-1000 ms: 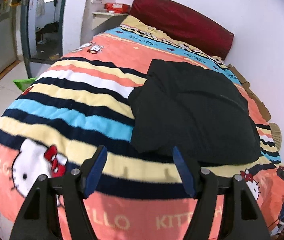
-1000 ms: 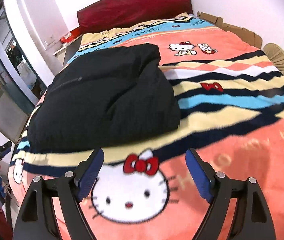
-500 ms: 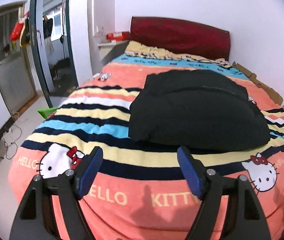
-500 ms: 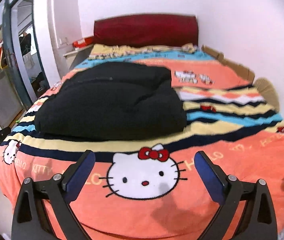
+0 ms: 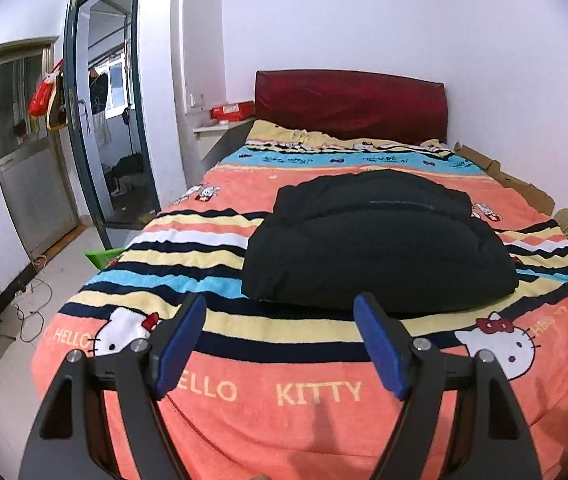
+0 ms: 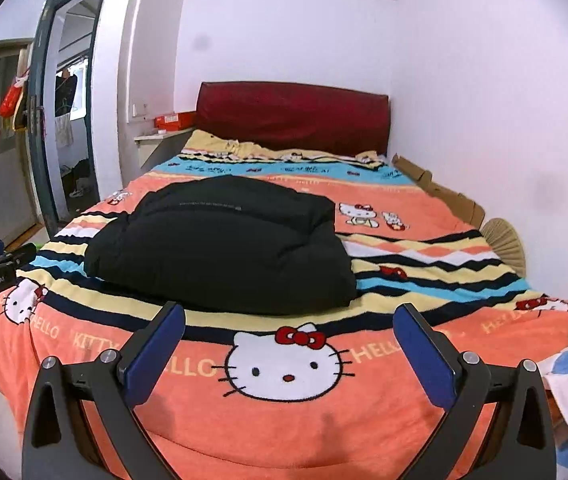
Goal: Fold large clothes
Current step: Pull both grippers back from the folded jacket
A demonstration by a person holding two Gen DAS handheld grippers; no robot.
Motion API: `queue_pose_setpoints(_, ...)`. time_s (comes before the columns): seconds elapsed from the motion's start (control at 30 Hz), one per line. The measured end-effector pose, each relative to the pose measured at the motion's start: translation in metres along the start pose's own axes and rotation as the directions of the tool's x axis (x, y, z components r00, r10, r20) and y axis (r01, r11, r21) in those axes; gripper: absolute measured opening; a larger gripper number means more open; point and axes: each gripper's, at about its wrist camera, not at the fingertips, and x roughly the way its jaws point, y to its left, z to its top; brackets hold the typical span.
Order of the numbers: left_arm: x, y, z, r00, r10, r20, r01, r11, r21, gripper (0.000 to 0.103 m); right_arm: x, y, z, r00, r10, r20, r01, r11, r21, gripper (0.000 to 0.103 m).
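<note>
left wrist view shows the black jacket (image 5: 376, 240) lying as a folded bundle mid-bed on the blanket (image 5: 244, 392), well beyond the left gripper (image 5: 280, 344). both it and the right gripper (image 6: 290, 356) are spread wide, holding nothing. folding looks finished; next probably just checking the bundle.

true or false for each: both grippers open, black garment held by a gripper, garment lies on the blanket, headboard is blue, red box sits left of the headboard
1. Both the left gripper and right gripper are open. True.
2. The black garment is held by a gripper. False: it lies free, neither gripper touching it.
3. The garment lies on the striped blanket. True.
4. The headboard is blue. False: it is dark red.
5. A red box sits left of the headboard. True.
</note>
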Motion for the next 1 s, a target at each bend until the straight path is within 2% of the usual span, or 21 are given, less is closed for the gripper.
queue_pose_setpoints(0.4,-0.018,-0.015,-0.003,0.999,0.018,0.042,-0.02,0.999,0.043,0.075,-0.016,0.008,0.002,1.0,0.001,0.031,0.0,1.0,-0.022,0.102)
queue_pose_setpoints(0.73,-0.017,-0.021,-0.01,0.999,0.0,0.036,-0.002,0.999,0.052,0.075,-0.014,0.01,0.0,1.0,0.0,0.021,0.001,1.0,-0.028,0.102)
queue_pose_setpoints(1.0,0.0,-0.023,-0.016,1.0,-0.002,0.004,0.001,0.998,0.057,0.075,0.006,0.011,-0.004,1.0,0.015,-0.008,-0.015,1.0,-0.026,0.102)
